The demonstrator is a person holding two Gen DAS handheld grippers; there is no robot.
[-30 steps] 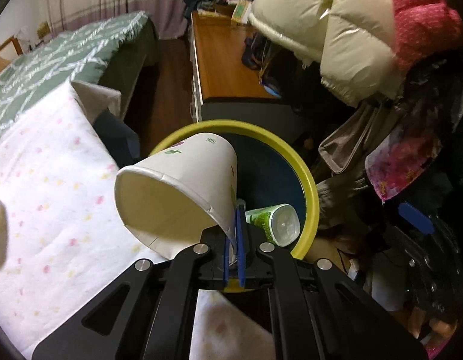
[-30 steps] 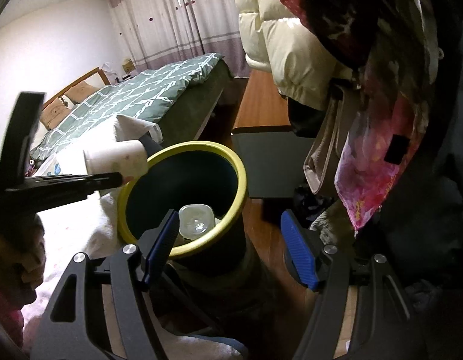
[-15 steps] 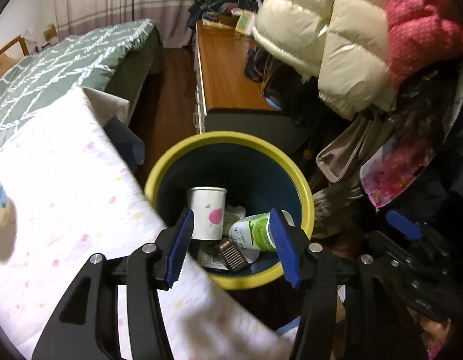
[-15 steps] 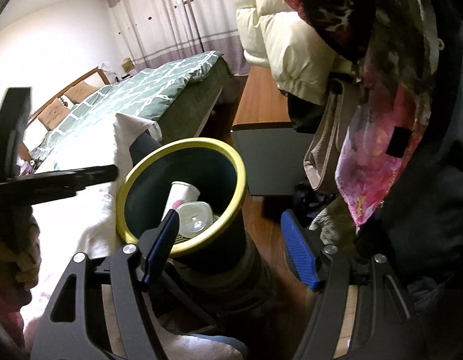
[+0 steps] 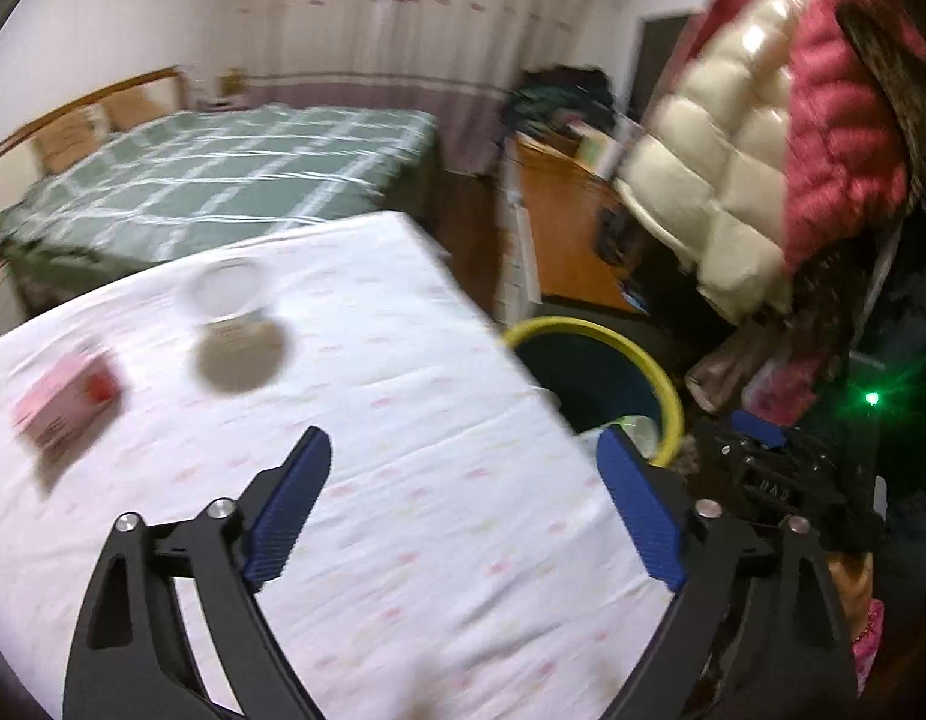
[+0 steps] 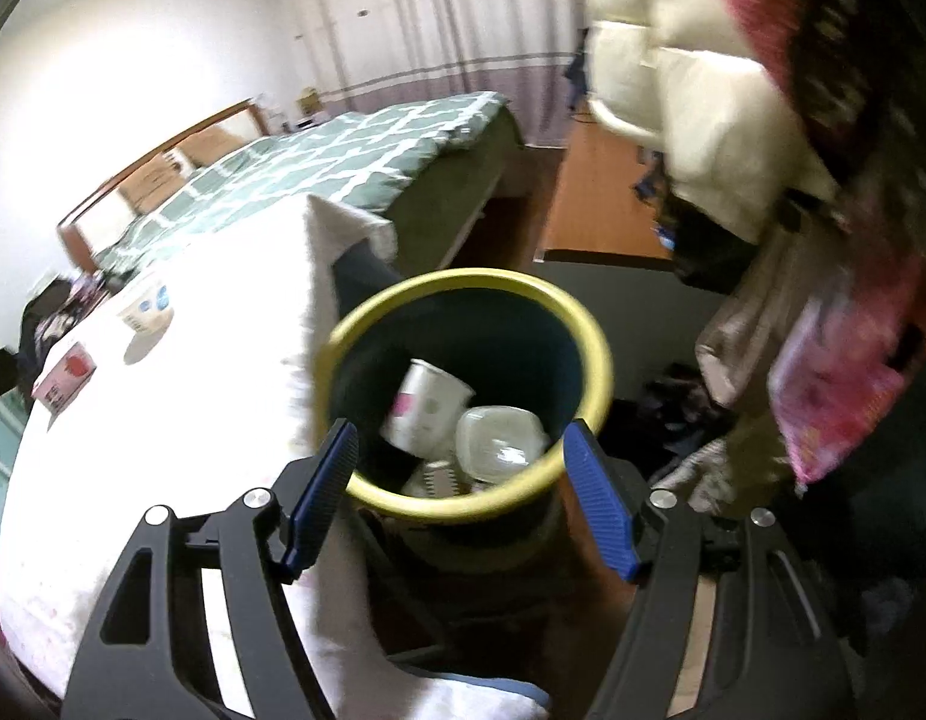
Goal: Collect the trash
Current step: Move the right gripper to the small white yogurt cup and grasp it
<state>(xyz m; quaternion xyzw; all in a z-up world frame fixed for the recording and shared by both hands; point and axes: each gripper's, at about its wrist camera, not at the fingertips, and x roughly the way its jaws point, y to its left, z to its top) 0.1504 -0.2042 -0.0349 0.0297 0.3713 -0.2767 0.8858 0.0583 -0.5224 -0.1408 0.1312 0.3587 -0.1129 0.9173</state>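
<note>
Beside the cloth-covered worktop (image 5: pixel 402 540), we find the trash collected so far lying in a dark bin with a yellow rim (image 6: pixel 595 330): a white paper cup with a pink mark (image 6: pixel 423 405) leans tilted against the inner wall, touching a clear plastic container (image 6: pixel 499 435), with some paper scraps under them that we cannot make out. Our right gripper (image 6: pixel 459 501) hovers over the near rim of the bin, its blue-padded jaws standing apart with nothing between them but the view down onto the rim.

Our left gripper (image 5: pixel 463 510) is over the white, pastel-dotted cloth, and its jaws have just been opening; they now stand wide apart and empty. From the left wrist view the bin sits just past the worktop's right edge, and a little of its contents shows above the rim.

Further along the worktop two pieces of trash are waiting: a round tub (image 5: pixel 225 294), which in the right wrist view shows a white side with a blue label, and well to its left a small pink and red carton (image 5: pixel 66 402) lying flat. Both are blurred in the left wrist view.

Beyond the worktop we see a bed with a green checked cover (image 5: pixel 210 174), curtains (image 5: pixel 366 18) along the far wall, and a cream puffer jacket (image 5: pixel 721 180) and a red one (image 5: pixel 847 138) hanging at the right above a wooden cabinet top (image 5: pixel 571 240).
</note>
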